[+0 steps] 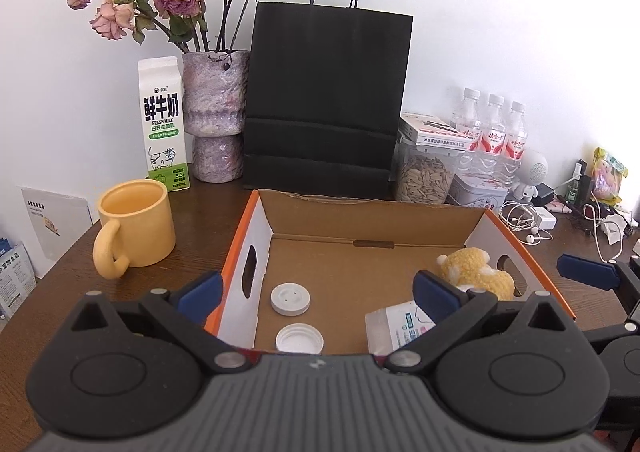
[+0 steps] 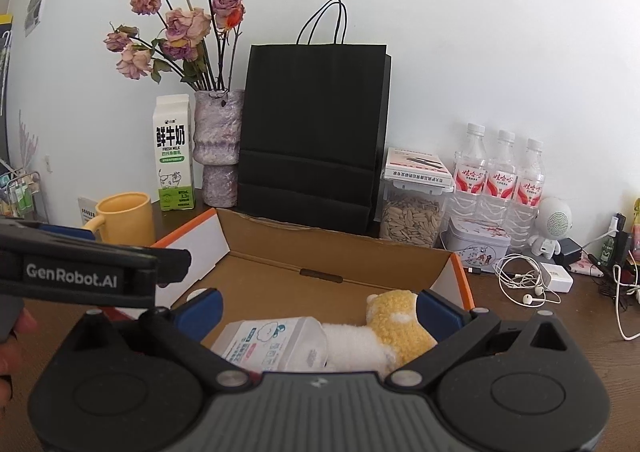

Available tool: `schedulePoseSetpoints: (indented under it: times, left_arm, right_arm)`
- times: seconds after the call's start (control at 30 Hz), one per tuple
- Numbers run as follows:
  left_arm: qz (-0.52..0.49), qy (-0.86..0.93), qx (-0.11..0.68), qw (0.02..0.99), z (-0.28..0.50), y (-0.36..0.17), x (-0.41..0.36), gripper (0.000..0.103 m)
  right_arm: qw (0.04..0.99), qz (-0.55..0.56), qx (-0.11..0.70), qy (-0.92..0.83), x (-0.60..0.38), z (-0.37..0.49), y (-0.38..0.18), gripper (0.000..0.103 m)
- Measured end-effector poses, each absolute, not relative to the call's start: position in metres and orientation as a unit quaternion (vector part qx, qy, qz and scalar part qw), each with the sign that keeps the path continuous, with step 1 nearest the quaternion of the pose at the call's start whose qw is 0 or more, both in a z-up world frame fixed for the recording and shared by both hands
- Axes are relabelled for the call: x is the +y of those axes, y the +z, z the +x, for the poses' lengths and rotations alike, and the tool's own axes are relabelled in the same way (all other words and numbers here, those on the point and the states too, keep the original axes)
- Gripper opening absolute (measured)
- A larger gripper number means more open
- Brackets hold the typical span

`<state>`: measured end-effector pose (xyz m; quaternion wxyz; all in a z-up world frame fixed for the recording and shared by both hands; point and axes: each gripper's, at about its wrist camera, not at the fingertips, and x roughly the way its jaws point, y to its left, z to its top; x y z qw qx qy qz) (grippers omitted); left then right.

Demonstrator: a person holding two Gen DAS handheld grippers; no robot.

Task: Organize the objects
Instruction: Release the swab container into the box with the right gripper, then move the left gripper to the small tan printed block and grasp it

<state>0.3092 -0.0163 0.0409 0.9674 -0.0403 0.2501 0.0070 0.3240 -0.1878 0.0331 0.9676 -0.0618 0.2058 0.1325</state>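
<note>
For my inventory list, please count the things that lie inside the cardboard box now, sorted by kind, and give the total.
White round caps: 2, a closed one and an open one
Tissue packs: 1
Plush toys, yellow and white: 1
Total: 4 inside the cardboard box
Parts of the box floor are hidden behind both grippers.

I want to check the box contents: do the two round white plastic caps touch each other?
Apart. In the left wrist view the closed white cap and the open white cap show a strip of bare cardboard box floor between them.
</note>
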Motion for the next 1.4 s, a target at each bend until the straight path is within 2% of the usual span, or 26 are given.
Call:
schedulePoseSetpoints:
  times: [0.57, 1.13, 1.3, 1.4]
  left_arm:
    - [-0.031, 0.026, 0.273, 0.961, 0.223, 0.036, -0.005, 0.103]
    - [-0.019, 0.033, 0.34, 0.94, 0.179, -0.02, -0.004, 0.103]
    - [-0.013, 0.027, 0.346, 0.938, 0.176, -0.028, -0.01, 0.1]
    - [-0.01, 0.022, 0.349, 0.937, 0.177, -0.03, -0.012, 0.095]
  right_arm:
    - [0.968, -0.058, 0.206, 0.128, -0.209, 0.229, 0.039, 0.103]
    - [0.96, -0.06, 0.243, 0.123, -0.227, 0.179, 0.003, 0.103]
    - [0.958, -0.06, 0.254, 0.117, -0.233, 0.172, -0.007, 0.103]
    - [0.957, -0.059, 0.259, 0.116, -0.235, 0.17, -0.012, 0.103]
